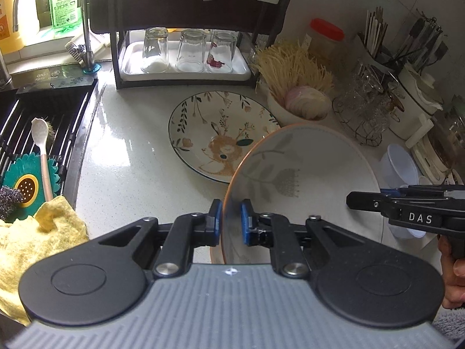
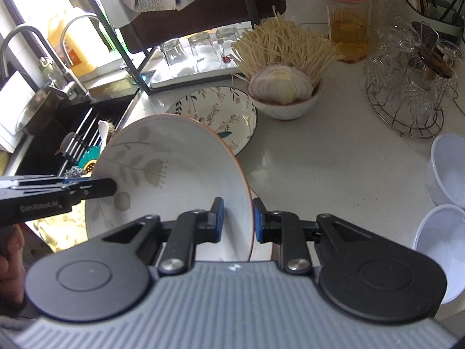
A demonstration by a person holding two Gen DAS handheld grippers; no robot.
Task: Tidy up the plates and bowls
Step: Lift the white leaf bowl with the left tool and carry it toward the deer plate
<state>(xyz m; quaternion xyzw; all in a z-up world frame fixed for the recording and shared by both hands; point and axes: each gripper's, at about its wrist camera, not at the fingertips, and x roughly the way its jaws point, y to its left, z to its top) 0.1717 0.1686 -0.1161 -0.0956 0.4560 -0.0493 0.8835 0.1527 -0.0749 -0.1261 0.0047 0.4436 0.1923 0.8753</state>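
A white plate with a grey leaf print and an orange rim [image 1: 305, 171] is held up off the counter, tilted. My left gripper [image 1: 231, 218] is shut on its left rim. My right gripper [image 2: 237, 218] is shut on its right rim [image 2: 174, 163]. Each gripper shows side-on in the other's view: the right one [image 1: 407, 206], the left one [image 2: 58, 195]. A rabbit-and-flower plate [image 1: 215, 133] lies flat on the counter behind it, also in the right wrist view [image 2: 221, 110]. An edge of another plate [image 1: 216, 254] shows under the held one.
A bowl of noodles and sliced onion [image 2: 284, 93] stands behind the plates. Upturned glasses sit on a rack tray [image 1: 186, 52]. The sink with a black drain rack [image 1: 37, 122] is at left, with a yellow cloth [image 1: 35, 232]. White plastic bowls [image 2: 447, 174] and a wire glass stand [image 2: 407, 93] are at right.
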